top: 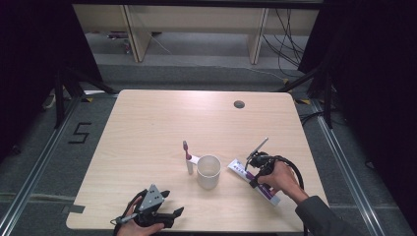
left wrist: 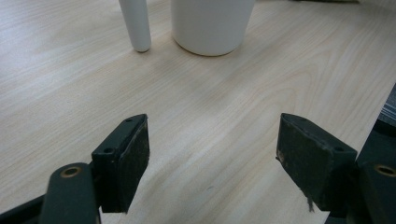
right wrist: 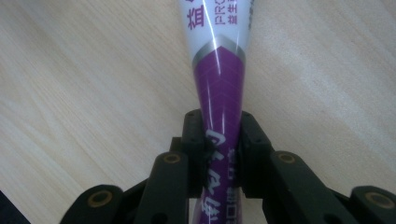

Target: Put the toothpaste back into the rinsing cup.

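- Here, in the high view, a pale wooden table point(top: 147, 128) carries a white cup point(top: 208, 171) near its middle, with a white toothbrush point(top: 188, 157) with a red head just to the left of the cup, its handle touching or nearly touching the cup wall. To the right of the cup lies a white-and-purple toothpaste tube point(top: 253, 181), slanting toward the near right edge. The right gripper point(top: 254, 173) sits over the tube's middle, held by the person's right hand point(top: 281, 179). The left gripper point(top: 169, 205) rests at the near edge, well apart from the cup, its jaws spread.
- Left gripper view: the two black jaws stand wide apart over bare wood, nothing between them. Farther off, the base of the cup point(left wrist: 212, 25) and the lower end of the toothbrush handle point(left wrist: 136, 25) show side by side.
- Right gripper view: the jaws are pressed onto the purple part of the toothpaste tube point(right wrist: 219, 84), pinching it from both sides; the tube narrows visibly at the pads. Its white printed part runs away from the jaws, over the table.
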Tool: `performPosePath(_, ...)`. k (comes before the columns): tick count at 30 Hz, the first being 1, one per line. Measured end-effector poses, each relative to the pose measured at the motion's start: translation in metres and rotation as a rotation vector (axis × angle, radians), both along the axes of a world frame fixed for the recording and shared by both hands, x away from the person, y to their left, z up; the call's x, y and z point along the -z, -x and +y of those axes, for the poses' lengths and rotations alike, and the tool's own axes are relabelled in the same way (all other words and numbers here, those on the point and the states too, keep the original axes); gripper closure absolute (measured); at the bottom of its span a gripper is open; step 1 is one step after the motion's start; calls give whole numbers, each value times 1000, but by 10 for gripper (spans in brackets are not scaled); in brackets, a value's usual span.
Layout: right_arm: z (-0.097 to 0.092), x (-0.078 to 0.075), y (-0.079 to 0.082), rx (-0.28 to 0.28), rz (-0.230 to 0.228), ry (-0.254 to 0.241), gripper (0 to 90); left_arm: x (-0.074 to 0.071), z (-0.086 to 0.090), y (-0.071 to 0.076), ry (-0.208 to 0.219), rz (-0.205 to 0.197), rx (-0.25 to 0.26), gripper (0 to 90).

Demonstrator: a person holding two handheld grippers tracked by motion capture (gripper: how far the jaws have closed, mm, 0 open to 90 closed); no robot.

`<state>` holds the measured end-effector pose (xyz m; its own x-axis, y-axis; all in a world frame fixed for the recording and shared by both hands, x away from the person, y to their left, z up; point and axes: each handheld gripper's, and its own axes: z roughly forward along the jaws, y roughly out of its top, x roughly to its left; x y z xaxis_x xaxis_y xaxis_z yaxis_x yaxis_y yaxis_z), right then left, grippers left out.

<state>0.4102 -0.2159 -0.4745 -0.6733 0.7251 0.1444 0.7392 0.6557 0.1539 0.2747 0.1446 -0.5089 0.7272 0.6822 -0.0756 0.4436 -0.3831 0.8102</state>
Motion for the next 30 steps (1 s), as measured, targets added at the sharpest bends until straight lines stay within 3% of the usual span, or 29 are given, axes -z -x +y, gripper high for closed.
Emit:
performPosePath(1, 1, -1, -1, -14, 0, 31, 763, 0, 0, 0, 0, 0, 0, 254)
performPosePath(2, 3, -1, -1, -21, 4, 18, 763, 1, -2, 2, 17, 1, -5, 254)
performPosePath(3, 4, -1, -1, -18, 1, 40, 763, 0, -1, 2, 14, 0, -1, 254)
performPosePath(4, 3, 0, -3, -53, -10, 57, 764, 0, -1, 1, 18, -2, -1, 255)
performPosePath(5, 6, -1, -1, -24, 8, 47, 764, 0, -1, 1, 15, 1, -3, 255)
performPosePath(7, 6, -1, -1, -35, 3, 53, 765, -1, 1, 1, -1, -1, 0, 254)
performPosePath(9, 9, -2, 0, -36, 11, 73, 765, 0, 0, 1, 17, -3, 0, 255)
performPosePath(10, 9, 0, -2, -72, -7, 70, 765, -1, -1, 1, 14, -1, -2, 255)
performPosePath(11, 11, -1, 0, -41, 9, 86, 765, -1, -1, 1, 14, -1, -3, 255)
performPosePath(13, 12, -1, -2, -82, 0, 94, 766, 0, 0, 1, 5, -5, 13, 255)
performPosePath(14, 12, -1, -2, -82, 0, 94, 766, 0, 0, 1, 5, -5, 13, 255)
performPosePath(15, 15, -1, -1, -70, -1, 126, 766, 0, -1, 1, 20, -8, 4, 256)
performPosePath(19, 17, -1, -1, -85, -3, 133, 766, 0, -1, 1, 21, -8, 1, 255)
performPosePath(20, 18, -1, 0, -89, 0, 138, 767, -1, 0, 1, 3, -9, 13, 255)
performPosePath(22, 18, 0, -1, -132, -10, 166, 767, 0, -2, 1, 27, -11, 0, 256)
performPosePath(23, 20, 1, 0, -127, -17, 167, 767, 0, -2, 1, 22, -10, 0, 255)
performPosePath(24, 20, 0, 0, -126, -12, 173, 768, -2, 1, 1, -18, -8, 13, 256)
performPosePath(27, 21, 0, -1, -141, -7, 179, 768, -2, 0, 1, -7, -8, 11, 256)
performPosePath(28, 24, -1, 1, -116, 5, 191, 769, -1, -2, 1, 22, -12, -5, 256)
performPosePath(29, 22, -1, 0, -134, -3, 192, 769, -2, 0, 1, -8, -8, 10, 255)
performPosePath(30, 23, -1, 1, -137, -5, 199, 769, -2, 0, 2, -7, -8, 13, 256)
